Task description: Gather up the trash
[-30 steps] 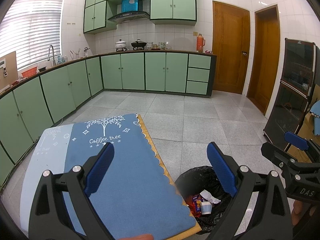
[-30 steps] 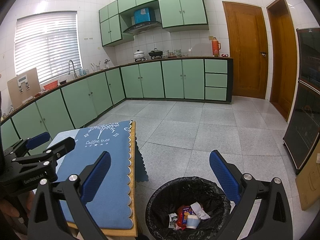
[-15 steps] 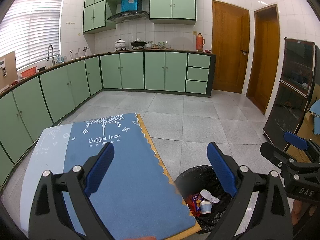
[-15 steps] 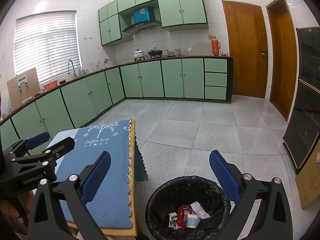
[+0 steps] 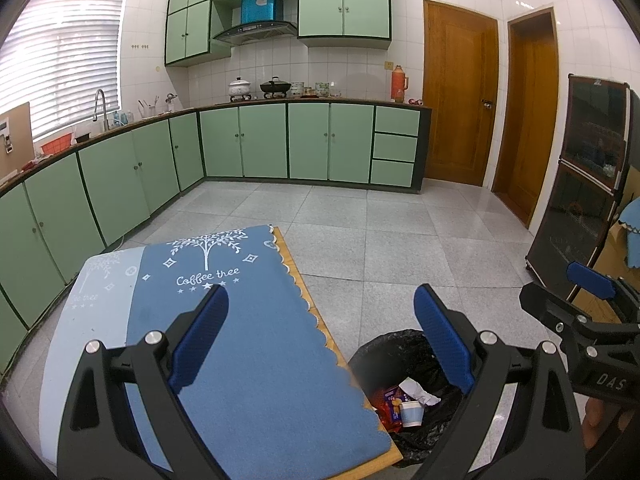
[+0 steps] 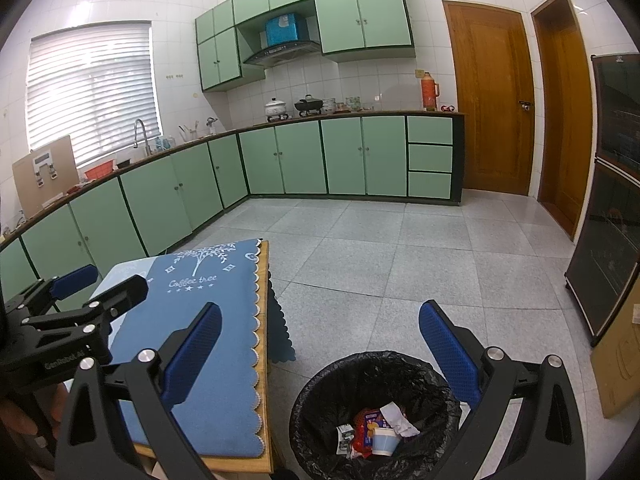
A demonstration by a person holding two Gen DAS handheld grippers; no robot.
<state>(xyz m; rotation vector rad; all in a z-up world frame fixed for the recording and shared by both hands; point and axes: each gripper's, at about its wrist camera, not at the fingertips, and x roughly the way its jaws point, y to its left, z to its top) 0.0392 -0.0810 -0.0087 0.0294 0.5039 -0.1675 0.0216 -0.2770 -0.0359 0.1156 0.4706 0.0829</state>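
we see the trash (image 6: 378,428) (wrappers, a cup) in the bin (image 6: 320,394) below our right gripper (image 6: 320,344); both it and the left gripper (image 5: 321,326) gape empty beside the blue-clothed table (image 5: 248,344), tiled floor (image 6: 400,248) around.

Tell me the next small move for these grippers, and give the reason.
Probably none beyond drawing both back and finishing. The left gripper and right gripper are open and hold nothing, the blue tablecloth shows no litter, and the paper cup, red wrapper and crumpled paper lie inside the black-lined bin. A sweep toward the table's unseen near edge would confirm.
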